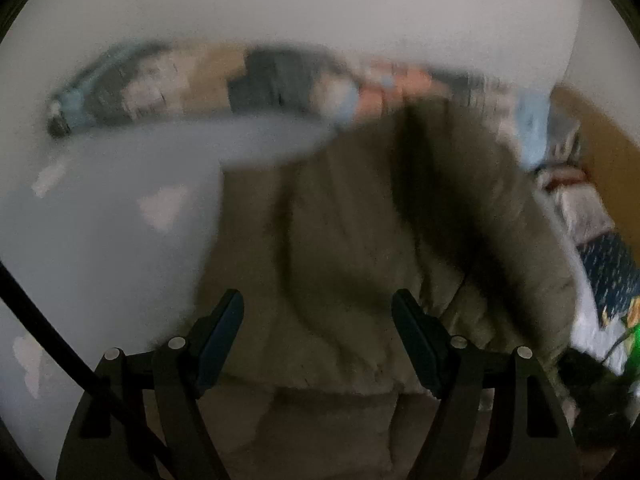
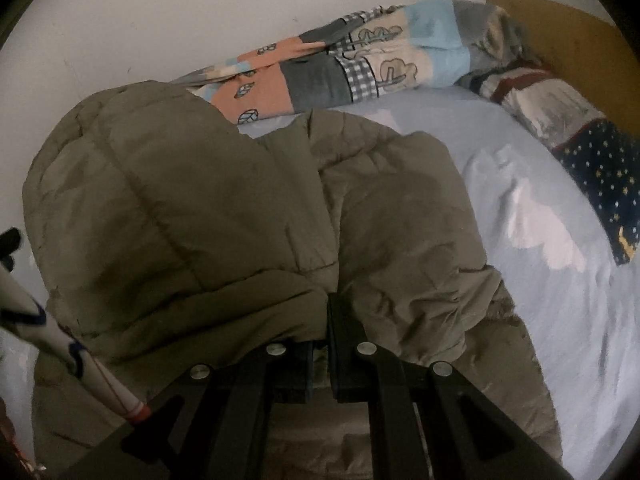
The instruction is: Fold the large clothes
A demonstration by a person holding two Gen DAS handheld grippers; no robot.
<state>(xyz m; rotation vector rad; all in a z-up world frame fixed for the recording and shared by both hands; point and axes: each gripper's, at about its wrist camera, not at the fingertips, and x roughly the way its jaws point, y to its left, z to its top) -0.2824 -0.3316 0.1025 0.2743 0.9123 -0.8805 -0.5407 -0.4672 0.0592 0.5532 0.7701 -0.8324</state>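
Folding is under way on the olive-green quilted puffer jacket (image 2: 224, 208), which lies bunched on the pale blue bed sheet (image 2: 560, 320), just in front of the patchwork quilt (image 2: 360, 68) along the wall. A fold of the jacket is pinched in the closed right claw (image 2: 320, 344). The left claw (image 1: 318, 340) is spread wide above the jacket, nothing held. Next, the pinched fold would probably be carried across and laid flat.

Before you, the bed (image 2: 560, 320), under a pale blue sheet with white patches. On it lie the olive padded jacket (image 2: 200, 208), a patchwork quilt (image 2: 360, 68) along the wall, and a star-print blanket (image 2: 600, 168) beside it.
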